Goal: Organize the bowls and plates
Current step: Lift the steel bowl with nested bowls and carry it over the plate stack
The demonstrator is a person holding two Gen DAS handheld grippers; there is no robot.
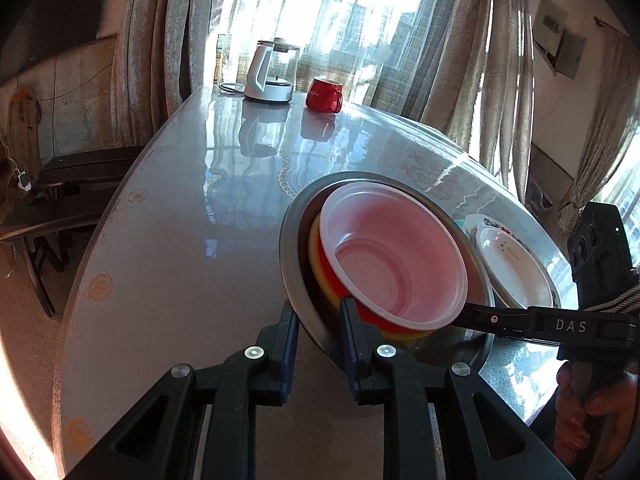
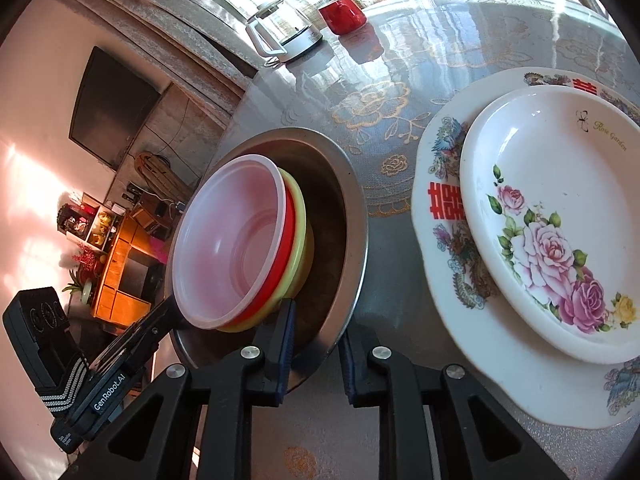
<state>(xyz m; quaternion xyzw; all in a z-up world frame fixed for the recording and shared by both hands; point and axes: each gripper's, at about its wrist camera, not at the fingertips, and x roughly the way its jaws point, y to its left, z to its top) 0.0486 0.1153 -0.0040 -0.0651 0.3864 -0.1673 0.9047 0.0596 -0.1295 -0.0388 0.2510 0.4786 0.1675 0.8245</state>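
Observation:
A metal basin [image 1: 294,240] [image 2: 352,208] sits tilted on the table and holds a stack of plastic bowls: a pink-white one [image 1: 394,256] [image 2: 232,236] over a red and a yellow one. My left gripper [image 1: 318,316] straddles the basin's near rim, one finger inside, one outside, shut on it. My right gripper [image 2: 316,328] grips the opposite rim the same way and shows in the left wrist view [image 1: 472,314]. A rose plate [image 2: 552,208] [image 1: 512,268] lies on a larger patterned plate [image 2: 440,216] beside the basin.
A glass kettle [image 1: 272,72] [image 2: 284,32] and a red mug [image 1: 324,94] [image 2: 343,14] stand at the far side of the glass-topped table [image 1: 180,216]. Curtains and a window lie behind. A dark bench [image 1: 60,184] stands left of the table.

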